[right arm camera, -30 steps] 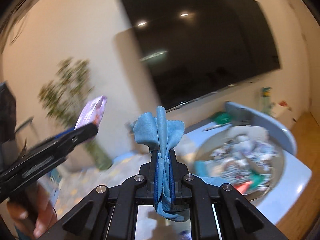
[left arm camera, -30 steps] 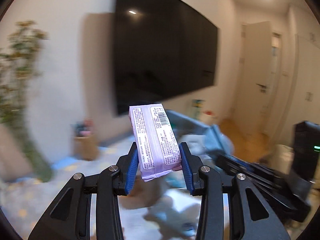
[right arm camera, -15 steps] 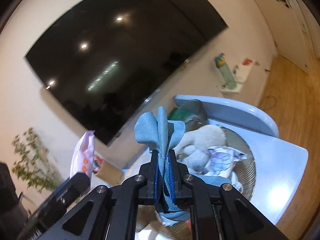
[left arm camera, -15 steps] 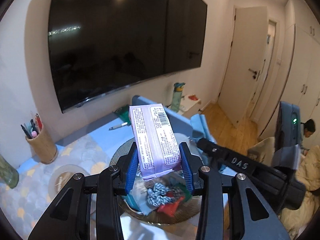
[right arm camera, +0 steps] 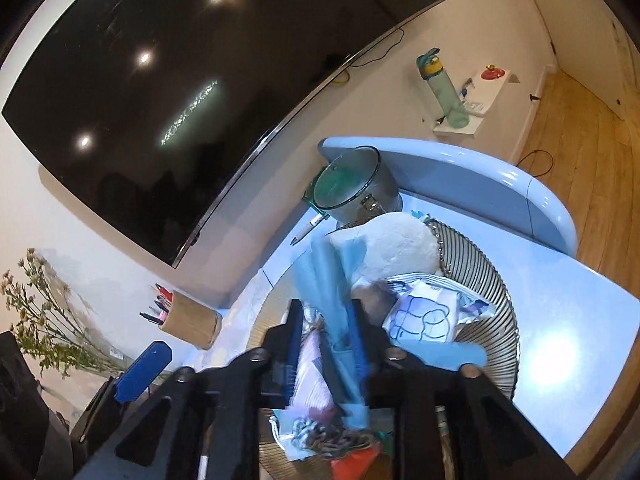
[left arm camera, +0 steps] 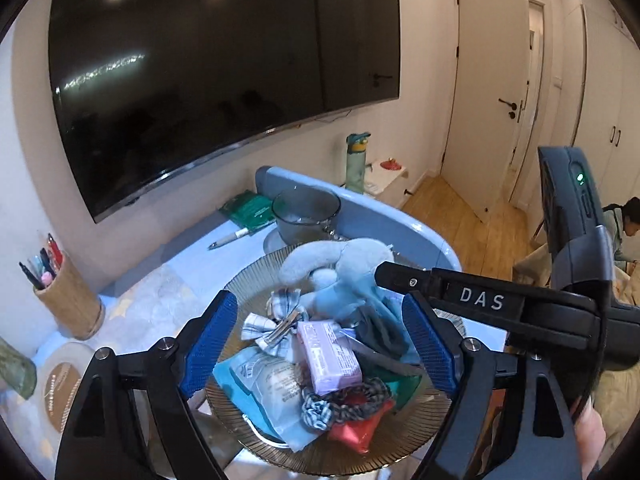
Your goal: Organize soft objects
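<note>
Many soft items fill the bowl point(left arm camera: 416, 446); left claw point(left arm camera: 318, 344) spread, right claw point(right arm camera: 326, 332) seemingly parting.

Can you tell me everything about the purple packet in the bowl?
The purple packet is a small, soft-looking plastic pack, pale lilac with a printed label and barcode. It lies flat in the ribbed bowl, free below the open left gripper, touching a checked bow, a striped scrunchie and a blue wrapper.
</note>
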`<state>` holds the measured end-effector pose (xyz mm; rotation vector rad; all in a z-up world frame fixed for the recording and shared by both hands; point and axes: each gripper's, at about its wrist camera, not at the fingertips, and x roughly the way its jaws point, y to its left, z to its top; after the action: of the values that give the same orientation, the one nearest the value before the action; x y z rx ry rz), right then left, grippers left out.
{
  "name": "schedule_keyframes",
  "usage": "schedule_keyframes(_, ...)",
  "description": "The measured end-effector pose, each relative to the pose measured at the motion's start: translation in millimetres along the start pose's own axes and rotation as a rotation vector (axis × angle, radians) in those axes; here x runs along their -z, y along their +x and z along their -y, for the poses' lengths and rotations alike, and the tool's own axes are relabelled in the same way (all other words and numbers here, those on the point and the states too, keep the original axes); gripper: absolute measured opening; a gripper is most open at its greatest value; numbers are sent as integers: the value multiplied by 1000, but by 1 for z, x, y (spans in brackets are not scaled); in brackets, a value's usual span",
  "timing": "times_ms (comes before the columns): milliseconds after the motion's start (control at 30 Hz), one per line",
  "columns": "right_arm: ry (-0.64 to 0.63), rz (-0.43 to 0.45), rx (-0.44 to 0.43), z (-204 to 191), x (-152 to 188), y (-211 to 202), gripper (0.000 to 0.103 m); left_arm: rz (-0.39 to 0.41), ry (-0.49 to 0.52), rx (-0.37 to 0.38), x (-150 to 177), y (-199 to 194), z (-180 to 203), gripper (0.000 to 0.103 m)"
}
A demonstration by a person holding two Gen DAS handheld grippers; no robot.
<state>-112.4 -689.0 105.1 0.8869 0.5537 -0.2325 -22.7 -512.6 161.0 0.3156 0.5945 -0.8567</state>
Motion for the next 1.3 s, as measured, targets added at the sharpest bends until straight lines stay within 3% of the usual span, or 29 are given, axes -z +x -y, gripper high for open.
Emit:
schedule_keyframes(33, 10, 4, -22, 3, 1, -4, 35, 4, -8, 12, -1, -5, -1, 84)
schedule_keyframes(100, 34, 27, -54, 6, 1, -14, 53, 16, -37, 66, -3, -20, -3, 84)
schedule_keyframes(133, 38, 39, -63, 6, 2, -20, 55, 27, -45, 95, -3, -30, -4, 84)
schedule_keyframes(267, 24, 83, -114, -2, 6, -48, 56, 86, -2, 216, -5, -73, -1, 84)
schedule_keyframes(500, -67, 117, -141, -45, 30, -85, 57, 182, -49, 248, 1, -158, -31, 83)
schedule_keyframes(667, -216, 89, -131, -99, 59, -94, 58, 281, -23, 83, 19, -227, -65, 84)
schedule_keyframes(767, -326, 62, -176, -142, 85, -92, 58, 340, -34, -27, 39, -266, -93, 85)
schedule_keyframes(867, -461, 29, -212, -190, 122, -82, 61, 380, -60, -201, 72, -296, -125, 88)
schedule_keyframes(1000, -625, -16, -248, -248, 182, -53, 76, 353, -185, -408, 125, -314, -176, 88)
schedule_keyframes(1200, -714, -173, -312, -299, 266, 16, 76, 242, -339, -665, 203, -303, -244, 88)
schedule_keyframes(1300, -762, -206, -270, -311, 304, 51, 76, 177, -391, -702, 238, -292, -267, 88)
